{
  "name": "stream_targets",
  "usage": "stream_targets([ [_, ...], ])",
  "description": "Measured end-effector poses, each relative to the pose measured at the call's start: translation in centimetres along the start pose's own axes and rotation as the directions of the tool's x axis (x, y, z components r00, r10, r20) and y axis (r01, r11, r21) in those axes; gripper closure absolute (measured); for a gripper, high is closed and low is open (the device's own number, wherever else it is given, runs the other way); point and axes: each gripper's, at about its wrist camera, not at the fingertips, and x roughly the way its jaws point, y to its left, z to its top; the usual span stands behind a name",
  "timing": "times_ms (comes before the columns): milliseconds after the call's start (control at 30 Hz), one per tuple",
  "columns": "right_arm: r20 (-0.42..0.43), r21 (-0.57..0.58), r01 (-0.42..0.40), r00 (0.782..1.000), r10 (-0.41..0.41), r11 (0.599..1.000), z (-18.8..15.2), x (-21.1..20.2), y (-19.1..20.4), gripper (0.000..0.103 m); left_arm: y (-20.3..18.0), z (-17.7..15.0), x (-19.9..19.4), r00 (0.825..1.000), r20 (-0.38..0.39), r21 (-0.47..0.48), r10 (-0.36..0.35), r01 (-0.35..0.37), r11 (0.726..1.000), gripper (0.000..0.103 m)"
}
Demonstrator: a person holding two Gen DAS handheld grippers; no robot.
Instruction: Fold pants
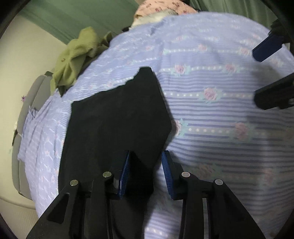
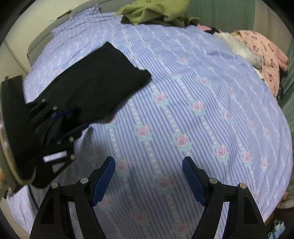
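Black pants (image 1: 119, 114) lie folded into a flat block on a blue striped bed sheet (image 1: 211, 119) printed with roses. My left gripper (image 1: 147, 152) is over their near corner. Black cloth sits between its blue pads (image 1: 125, 172), against the left pad, and a strip of sheet shows before the right pad. In the right wrist view the pants (image 2: 99, 80) lie at upper left, with the left gripper (image 2: 82, 116) at their near end. My right gripper (image 2: 148, 159) hangs open over bare sheet (image 2: 183, 110) with nothing between its fingers; it appears at the right edge of the left wrist view (image 1: 255, 76).
A crumpled green garment (image 1: 73, 58) (image 2: 152, 11) lies at the bed's far edge. A pink flowered garment (image 2: 262, 55) and something white and fluffy (image 2: 238, 47) sit at the far right corner. The mattress edge (image 1: 22, 128) drops off left of the pants.
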Motion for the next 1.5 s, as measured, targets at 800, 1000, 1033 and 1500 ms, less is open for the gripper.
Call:
stream_targets([
  [800,0.023,-0.165,-0.413,0.906,0.423,0.895,10.7,5.8,10.0,0.038,21.2,-9.3,8.6,0.806,0.22,-0.816,-0.549,0.461,0.35,0.071],
  [1000,-0.082,-0.154,-0.45,0.893,0.443,0.879,10.2,9.2,12.0,0.053,20.8,-11.9,7.5,0.854,0.141,-0.808,-0.5,0.392,0.441,0.074],
  [1033,-0.099,-0.149,-0.46,0.888,0.45,0.875,9.9,9.6,12.4,0.054,20.7,-12.4,7.6,0.856,0.137,-0.807,-0.498,0.388,0.446,0.074],
  [1500,-0.158,-0.431,-0.381,0.924,0.347,0.818,12.3,12.2,17.8,0.055,21.7,-14.5,8.1,0.842,0.18,-0.84,-0.509,0.401,0.365,0.075],
])
